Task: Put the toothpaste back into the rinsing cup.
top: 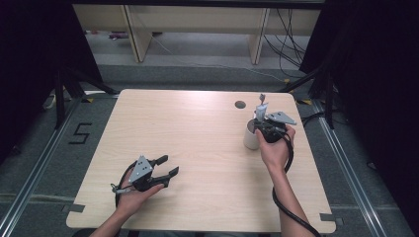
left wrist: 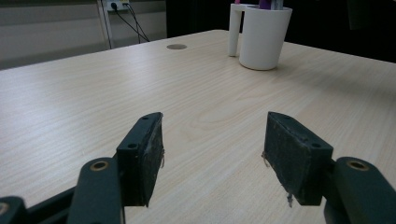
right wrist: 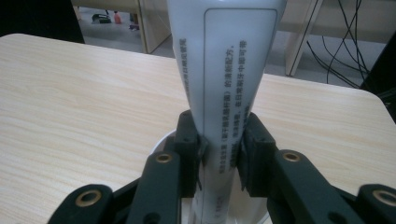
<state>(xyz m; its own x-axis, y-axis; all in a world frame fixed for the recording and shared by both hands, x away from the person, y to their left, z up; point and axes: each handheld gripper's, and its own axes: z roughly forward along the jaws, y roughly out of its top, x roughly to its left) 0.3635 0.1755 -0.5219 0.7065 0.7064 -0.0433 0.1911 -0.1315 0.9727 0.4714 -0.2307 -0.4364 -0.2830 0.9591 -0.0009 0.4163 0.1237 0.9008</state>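
My right gripper clamps white tube upright over white cup, near table's far right corner. Step: lowering tube into cup, I judge. Next: let go, lift clear. My left gripper spread, nothing held, near front left edge.

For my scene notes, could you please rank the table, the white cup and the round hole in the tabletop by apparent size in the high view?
1. table
2. white cup
3. round hole, clearly smallest
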